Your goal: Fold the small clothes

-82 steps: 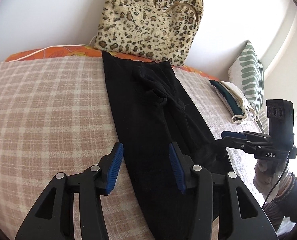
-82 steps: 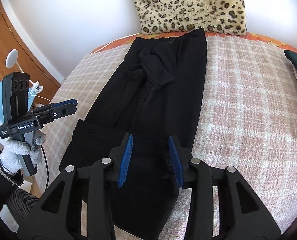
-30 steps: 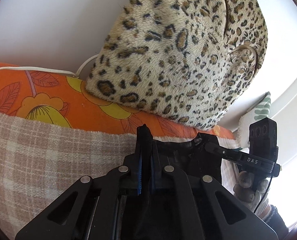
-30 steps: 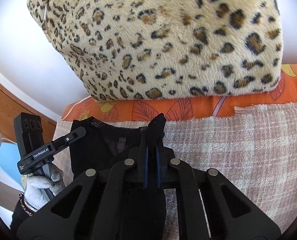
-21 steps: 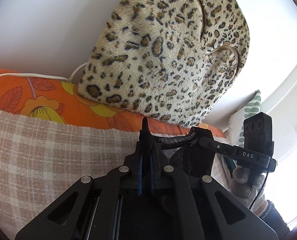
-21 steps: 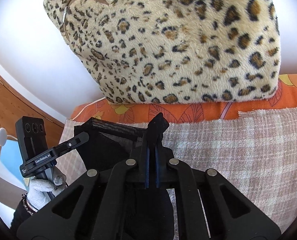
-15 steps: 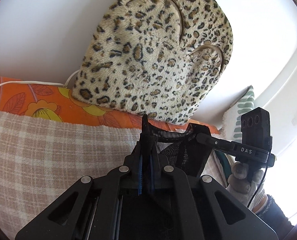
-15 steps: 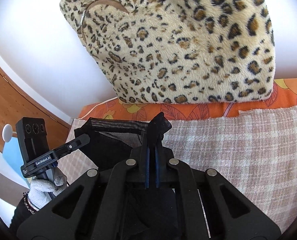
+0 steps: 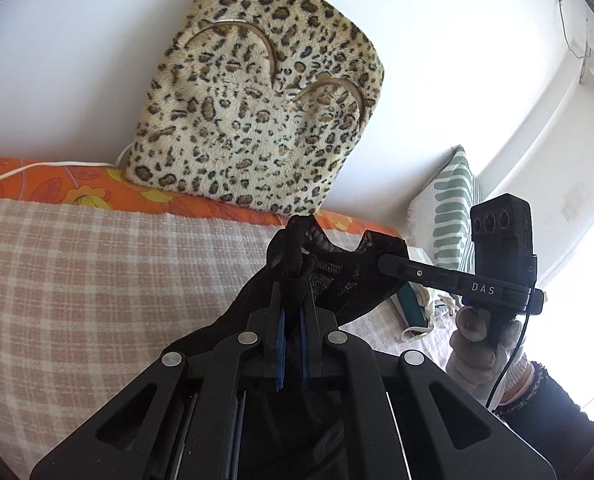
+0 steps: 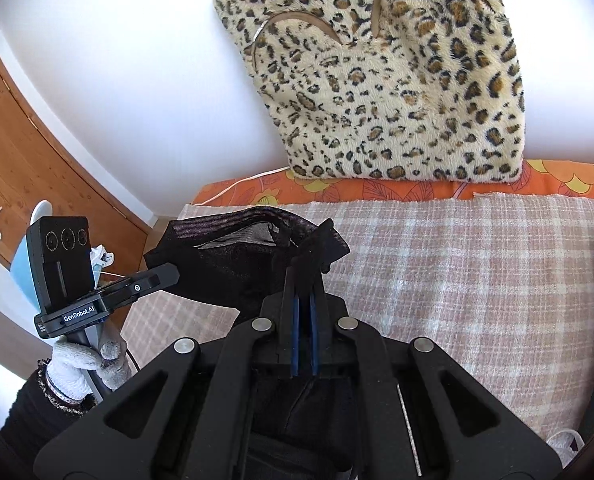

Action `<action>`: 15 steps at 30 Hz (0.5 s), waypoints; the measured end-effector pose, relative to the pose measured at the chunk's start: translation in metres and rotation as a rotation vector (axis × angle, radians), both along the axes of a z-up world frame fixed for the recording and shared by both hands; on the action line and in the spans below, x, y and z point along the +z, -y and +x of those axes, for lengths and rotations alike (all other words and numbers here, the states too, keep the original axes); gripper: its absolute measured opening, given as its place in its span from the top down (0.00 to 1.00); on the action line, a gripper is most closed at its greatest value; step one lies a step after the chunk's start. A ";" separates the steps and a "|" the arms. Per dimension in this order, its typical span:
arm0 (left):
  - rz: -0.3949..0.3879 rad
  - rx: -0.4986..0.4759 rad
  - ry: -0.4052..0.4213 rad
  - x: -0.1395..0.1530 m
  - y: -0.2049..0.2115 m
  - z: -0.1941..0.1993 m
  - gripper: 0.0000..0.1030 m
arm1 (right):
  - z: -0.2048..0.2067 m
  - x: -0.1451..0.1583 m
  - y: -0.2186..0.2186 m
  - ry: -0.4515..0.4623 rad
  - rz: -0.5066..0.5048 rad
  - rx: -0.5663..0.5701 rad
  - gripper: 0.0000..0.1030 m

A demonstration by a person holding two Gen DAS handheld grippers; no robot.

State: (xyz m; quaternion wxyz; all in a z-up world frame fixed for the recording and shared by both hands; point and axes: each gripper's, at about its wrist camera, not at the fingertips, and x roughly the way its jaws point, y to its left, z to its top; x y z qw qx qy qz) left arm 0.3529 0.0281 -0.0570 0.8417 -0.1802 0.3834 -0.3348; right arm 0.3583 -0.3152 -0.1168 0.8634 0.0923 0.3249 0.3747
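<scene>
Black leggings [image 9: 337, 276] hang between my two grippers, lifted off the checked blanket [image 9: 97, 280]. My left gripper [image 9: 291, 276] is shut on one corner of their waistband. My right gripper [image 10: 305, 276] is shut on the other corner of the leggings [image 10: 233, 256]. The waistband gapes open between them. The right gripper also shows in the left wrist view [image 9: 393, 266], the left gripper in the right wrist view [image 10: 165, 276]. The rest of the garment hangs out of sight below the jaws.
A leopard-print cushion [image 9: 257, 120] leans on the white wall behind an orange flowered sheet [image 9: 77, 188]. A green-striped pillow [image 9: 453, 204] and folded clothes [image 9: 413, 308] lie to the right. A wooden door [image 10: 29, 152] stands to the left.
Both grippers, open over the flat leggings 2.7 s ago, shut on the waistband end at the far edge. They have since lifted it and pulled back from the cushion.
</scene>
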 end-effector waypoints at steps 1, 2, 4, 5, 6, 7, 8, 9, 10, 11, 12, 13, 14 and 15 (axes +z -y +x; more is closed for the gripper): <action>0.003 -0.003 0.000 0.001 0.000 -0.008 0.96 | -0.010 0.001 0.000 0.006 -0.007 0.004 0.95; 0.005 -0.007 -0.001 0.001 -0.001 -0.017 0.96 | -0.020 0.001 -0.001 0.010 -0.013 0.008 0.95; 0.013 -0.016 -0.003 0.001 -0.002 -0.035 0.96 | -0.039 0.000 -0.002 0.016 -0.023 0.018 0.95; 0.020 -0.021 -0.003 0.000 -0.002 -0.044 0.96 | -0.049 -0.001 -0.002 0.019 -0.027 0.023 0.95; 0.028 -0.027 -0.001 -0.001 -0.002 -0.053 0.96 | -0.059 -0.002 -0.003 0.022 -0.033 0.028 0.95; 0.035 -0.035 0.000 -0.003 -0.002 -0.062 0.96 | -0.068 -0.005 -0.003 0.025 -0.036 0.032 0.95; 0.043 -0.042 0.002 -0.004 -0.002 -0.071 0.96 | -0.077 -0.007 -0.003 0.022 -0.039 0.039 0.95; 0.055 -0.050 0.003 -0.006 -0.002 -0.081 0.96 | -0.086 -0.010 -0.003 0.022 -0.045 0.044 0.95; 0.065 -0.059 0.004 -0.009 -0.001 -0.090 0.96 | -0.095 -0.014 -0.003 0.024 -0.054 0.047 0.95; 0.075 -0.066 0.004 -0.012 -0.001 -0.099 0.96 | -0.103 -0.020 -0.002 0.026 -0.061 0.052 0.95; 0.087 -0.073 0.003 -0.015 -0.001 -0.108 0.96 | -0.111 -0.027 -0.001 0.026 -0.067 0.056 0.95; 0.100 -0.081 0.001 -0.020 0.000 -0.116 0.96 | -0.119 -0.034 -0.001 0.025 -0.074 0.061 0.95; 0.120 -0.089 0.000 -0.023 0.001 -0.124 0.96 | -0.127 -0.042 0.001 0.024 -0.083 0.064 0.95; 0.143 -0.103 0.000 -0.028 0.002 -0.131 0.96 | -0.134 -0.050 0.002 0.023 -0.090 0.066 0.95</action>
